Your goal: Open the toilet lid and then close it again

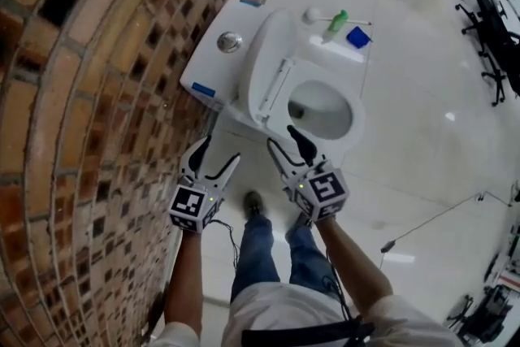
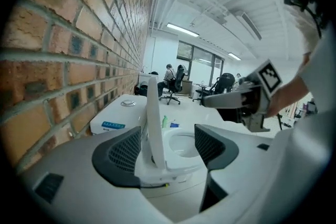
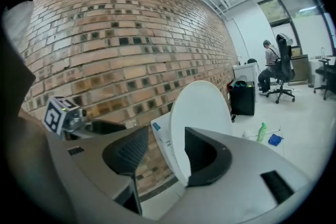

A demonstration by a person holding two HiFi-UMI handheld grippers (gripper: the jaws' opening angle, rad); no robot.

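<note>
While glossy oval lid [image 1: 268, 53] upright, rough brick wall [image 1: 97, 93] nr tank [image 1: 213, 65].

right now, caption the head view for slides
A toilet with lid up; left gripper and right gripper open before it

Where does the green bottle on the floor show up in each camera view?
Head view: green bottle at top centre, on the floor.
Left gripper view: green bottle small, at centre, just right of the toilet lid.
Right gripper view: green bottle at lower right.
Shared landmark: the toilet lid, raised in all three.
</note>
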